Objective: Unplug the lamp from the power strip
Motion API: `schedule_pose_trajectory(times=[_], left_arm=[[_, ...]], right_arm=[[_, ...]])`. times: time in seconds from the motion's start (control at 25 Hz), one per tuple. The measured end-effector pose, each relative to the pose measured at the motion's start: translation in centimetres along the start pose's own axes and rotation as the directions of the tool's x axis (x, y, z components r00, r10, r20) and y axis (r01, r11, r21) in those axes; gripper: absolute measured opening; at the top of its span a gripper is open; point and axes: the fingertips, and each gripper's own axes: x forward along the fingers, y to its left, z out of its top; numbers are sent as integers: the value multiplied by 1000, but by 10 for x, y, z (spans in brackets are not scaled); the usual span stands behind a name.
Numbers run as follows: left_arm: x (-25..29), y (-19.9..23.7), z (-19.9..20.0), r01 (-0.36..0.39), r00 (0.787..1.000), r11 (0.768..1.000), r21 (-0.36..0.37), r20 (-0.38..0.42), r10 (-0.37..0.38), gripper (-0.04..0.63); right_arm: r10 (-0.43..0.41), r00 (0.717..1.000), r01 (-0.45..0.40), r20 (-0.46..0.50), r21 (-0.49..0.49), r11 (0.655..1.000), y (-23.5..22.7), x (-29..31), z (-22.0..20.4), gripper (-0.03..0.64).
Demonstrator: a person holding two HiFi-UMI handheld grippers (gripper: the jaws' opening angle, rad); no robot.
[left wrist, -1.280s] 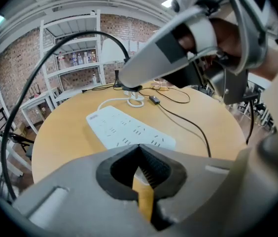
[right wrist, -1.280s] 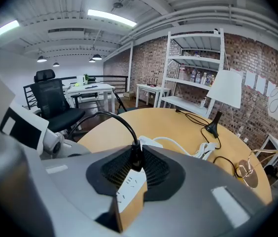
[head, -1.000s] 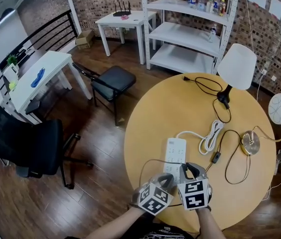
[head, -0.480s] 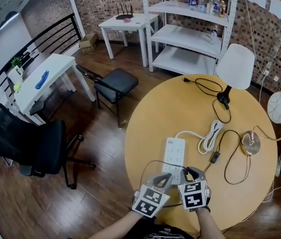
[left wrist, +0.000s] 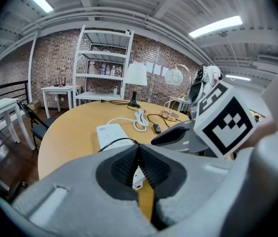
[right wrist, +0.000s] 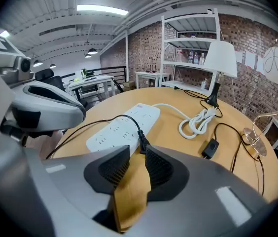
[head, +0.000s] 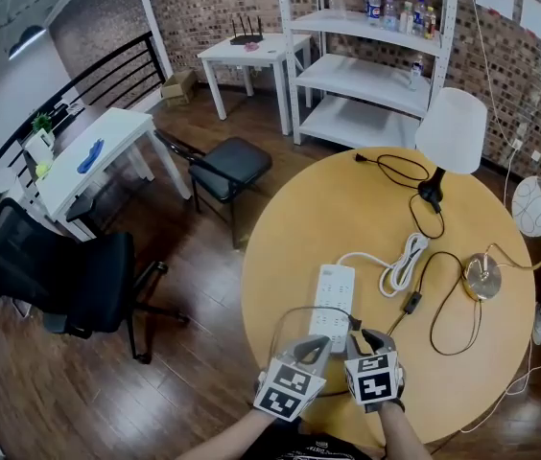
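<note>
My left claw [left wrist: 138,149] is pinched together on the black cord [left wrist: 113,142]. My right claw [right wrist: 136,154] is opening its jaws, and the plug [right wrist: 142,146] sits just past their tips. It lies at the near end of the white power strip [head: 335,295], lower centre of the round wooden table [head: 347,209]. The white-shaded lamp [head: 450,130] stands upper right. Around us are a dark plank floor [head: 194,353], a brick wall [head: 213,8] and white shelving [head: 366,75].

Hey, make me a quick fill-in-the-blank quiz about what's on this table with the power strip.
The long white power strip lies on a ___ wooden table.
The thin black cord ends in a black ___ at the strip's near end.
The table lamp at the far edge has a ___ shade.
Missing words: round; plug; white.
</note>
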Motion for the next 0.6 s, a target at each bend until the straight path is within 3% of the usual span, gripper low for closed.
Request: schedule_pose_trajectory(times=[0.6], left_arm=[[-16,-34,13,-74,994,996,-49,72,77,2]], right_arm=[[76,985,-86,155,56,995,12,-57,14,72]])
